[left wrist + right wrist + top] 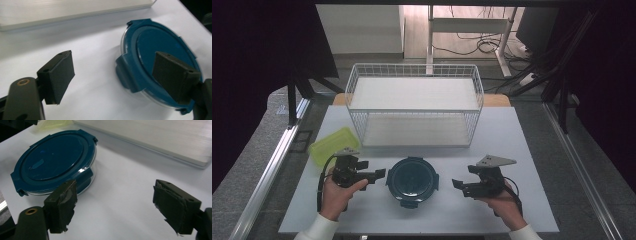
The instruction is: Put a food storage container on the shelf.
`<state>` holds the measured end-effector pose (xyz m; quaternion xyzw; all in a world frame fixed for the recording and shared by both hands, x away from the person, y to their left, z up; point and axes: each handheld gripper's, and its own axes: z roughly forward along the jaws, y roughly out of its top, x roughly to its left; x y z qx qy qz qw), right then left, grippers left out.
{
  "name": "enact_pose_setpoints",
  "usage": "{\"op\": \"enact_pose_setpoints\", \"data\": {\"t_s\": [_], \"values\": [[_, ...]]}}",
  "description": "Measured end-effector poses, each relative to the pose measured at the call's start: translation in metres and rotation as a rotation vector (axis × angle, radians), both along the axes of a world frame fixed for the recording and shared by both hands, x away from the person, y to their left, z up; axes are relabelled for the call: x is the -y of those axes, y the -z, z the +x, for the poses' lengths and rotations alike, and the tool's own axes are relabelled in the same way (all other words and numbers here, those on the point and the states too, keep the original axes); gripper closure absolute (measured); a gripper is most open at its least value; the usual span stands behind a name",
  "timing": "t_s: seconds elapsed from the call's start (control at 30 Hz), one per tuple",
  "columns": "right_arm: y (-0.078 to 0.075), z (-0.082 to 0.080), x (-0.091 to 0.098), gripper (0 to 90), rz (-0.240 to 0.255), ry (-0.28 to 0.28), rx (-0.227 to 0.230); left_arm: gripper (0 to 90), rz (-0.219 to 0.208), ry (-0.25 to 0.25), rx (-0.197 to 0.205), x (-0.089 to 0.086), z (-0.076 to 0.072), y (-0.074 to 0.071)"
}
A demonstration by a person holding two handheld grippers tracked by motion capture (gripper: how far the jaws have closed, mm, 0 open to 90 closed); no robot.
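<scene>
A round container (412,181) with a dark blue clip-on lid sits on the white bench (507,140), near the front edge at the middle. The left tool (373,176) is just beside its left rim, the right tool (460,186) near its right side; both have jaws spread wide, holding nothing. Beyond stands a white wire basket (414,104); a yellow-green lid (333,144) lies far left.

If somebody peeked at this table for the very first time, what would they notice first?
Probably the round container with the dark blue lid, sitting at the near middle of the white table. The left gripper and right gripper flank it, both open. Behind stands a white wire basket, and a yellow-green lid lies left.
</scene>
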<state>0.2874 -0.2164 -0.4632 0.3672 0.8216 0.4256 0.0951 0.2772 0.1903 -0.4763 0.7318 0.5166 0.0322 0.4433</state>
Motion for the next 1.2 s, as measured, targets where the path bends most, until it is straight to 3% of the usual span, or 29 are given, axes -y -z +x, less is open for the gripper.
{"op": "enact_pose_setpoints", "data": {"t_s": [0.07, 0.27, 0.3, 0.33, 0.37, 0.4, 0.5, 0.63, 0.7, 1.07, 1.2], "values": [[0.004, 0.003, -0.007, 18.2, 0.023, -0.002, -0.045, 15.6, -0.031, 0.009, -0.008, 0.002, 0.003, 0.001], [0.007, 0.006, -0.022, 17.6, 0.043, 0.0, -0.093, 13.3, -0.097, 0.031, -0.015, 0.005, 0.013, -0.001], [0.007, 0.009, -0.029, 17.5, 0.066, 0.004, -0.122, 12.2, -0.107, 0.036, -0.024, 0.005, 0.014, -0.001], [0.007, 0.009, -0.029, 17.5, 0.066, 0.004, -0.122, 12.2, -0.117, 0.04, -0.035, 0.006, 0.016, -0.001], [0.009, 0.014, -0.035, 17.5, 0.085, 0.011, -0.164, 11.2, -0.132, 0.044, -0.053, 0.009, 0.022, 0.002], [0.009, 0.014, -0.035, 17.5, 0.085, 0.011, -0.164, 10.7, -0.132, 0.044, -0.053, 0.009, 0.022, 0.002], [0.015, 0.024, -0.043, 17.5, 0.123, 0.039, -0.234, 9.6, -0.149, 0.045, -0.093, 0.012, 0.029, 0.009], [0.022, 0.03, -0.049, 17.2, 0.167, 0.06, -0.297, 8.4, -0.165, 0.062, -0.104, 0.014, 0.025, 0.01], [0.025, 0.028, -0.05, 17.0, 0.179, 0.066, -0.316, 8.2, -0.193, 0.072, -0.113, 0.012, 0.022, 0.011], [0.03, 0.021, -0.053, 17.1, 0.23, 0.057, -0.367, 11.2, -0.187, 0.088, -0.185, 0.012, 0.015, 0.033], [0.033, 0.019, -0.055, 17.0, 0.229, 0.057, -0.382, 12.6, -0.224, 0.095, -0.217, 0.014, 0.013, 0.04]]}}
